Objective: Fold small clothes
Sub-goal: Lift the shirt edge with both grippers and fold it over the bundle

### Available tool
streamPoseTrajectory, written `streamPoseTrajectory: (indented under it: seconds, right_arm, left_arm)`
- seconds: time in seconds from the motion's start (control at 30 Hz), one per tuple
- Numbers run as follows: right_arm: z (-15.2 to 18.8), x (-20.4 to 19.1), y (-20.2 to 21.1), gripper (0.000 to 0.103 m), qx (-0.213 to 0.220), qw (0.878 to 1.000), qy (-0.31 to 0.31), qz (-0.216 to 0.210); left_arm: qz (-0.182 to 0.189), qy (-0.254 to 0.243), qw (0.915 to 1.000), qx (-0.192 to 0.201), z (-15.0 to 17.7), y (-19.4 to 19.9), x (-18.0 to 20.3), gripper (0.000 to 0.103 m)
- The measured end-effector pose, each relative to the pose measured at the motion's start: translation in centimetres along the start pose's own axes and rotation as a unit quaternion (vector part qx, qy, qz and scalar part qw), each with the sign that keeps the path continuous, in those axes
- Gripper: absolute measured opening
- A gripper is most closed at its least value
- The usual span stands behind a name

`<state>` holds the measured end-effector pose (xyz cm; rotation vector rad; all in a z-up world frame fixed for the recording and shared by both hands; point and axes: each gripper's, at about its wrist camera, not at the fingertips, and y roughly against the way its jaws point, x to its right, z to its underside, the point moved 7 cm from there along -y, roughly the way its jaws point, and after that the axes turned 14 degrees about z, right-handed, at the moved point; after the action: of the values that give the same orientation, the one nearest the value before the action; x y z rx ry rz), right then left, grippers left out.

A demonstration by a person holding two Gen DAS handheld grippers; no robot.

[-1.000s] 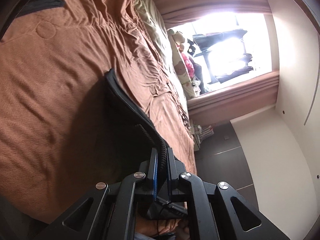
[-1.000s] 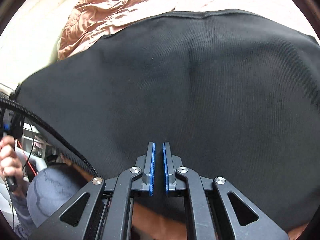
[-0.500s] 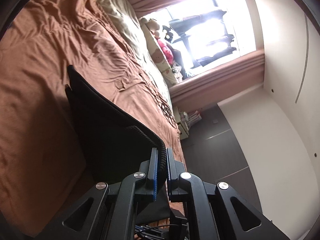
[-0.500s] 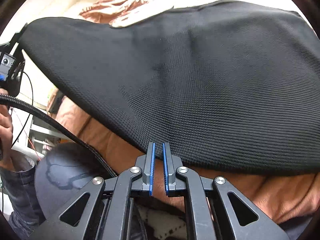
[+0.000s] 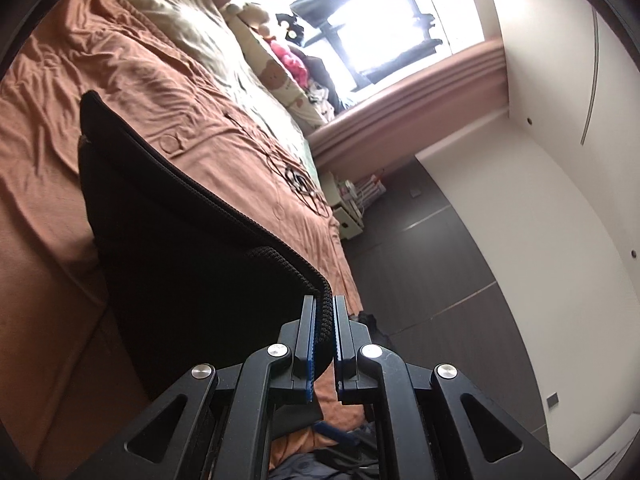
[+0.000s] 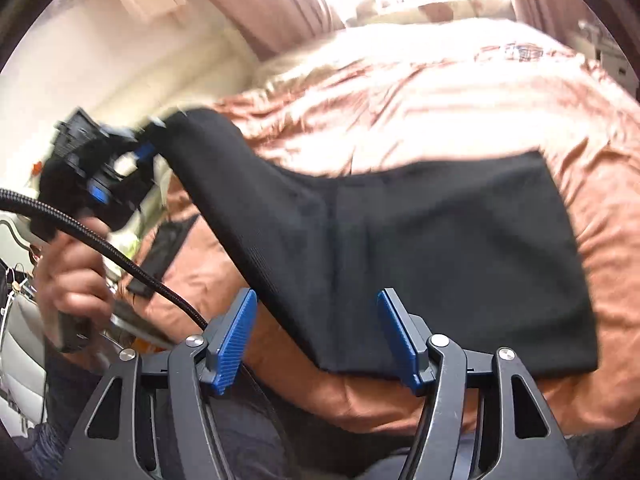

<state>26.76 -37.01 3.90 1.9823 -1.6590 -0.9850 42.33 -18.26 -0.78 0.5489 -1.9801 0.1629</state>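
black ribbed garment (image 6: 440,248) draped over the near edge of the bed (image 6: 400,92), one corner lifted off the brown sheet. left tongs (image 5: 324,320) clamped on that corner's hem. right tongs (image 6: 316,336) now spread wide, holding nothing, having pinched shut half a second ago.
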Motion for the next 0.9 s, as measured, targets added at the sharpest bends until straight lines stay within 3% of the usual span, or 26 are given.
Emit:
streamPoseTrajectory:
  seconds: [0.17,0.53,0.73,0.9]
  right_arm:
    - [-1.1,3.5,4.0,0.061,0.027,0.999,-0.018,0.015]
    - [1.1,7.5,9.8,0.061,0.055,0.996,-0.053,0.056]
    - [2.4,9.6,11.8,0.061,0.046,0.994,-0.061,0.078]
    - [3.5,10.7,12.3,0.061,0.018,0.994,-0.061,0.091]
  left_arm:
    - [0.009,-0.007,0.9995,-0.028,1.0,-2.7,1.1,0.007]
    - [-0.007,-0.015,0.9943,-0.105,4.8,-9.8,1.9,0.007]
    - [-0.015,-0.022,0.9870,-0.158,7.6,-13.9,1.9,0.007]
    - [-0.029,-0.031,0.9760,-0.214,10.5,-17.7,1.5,0.007]
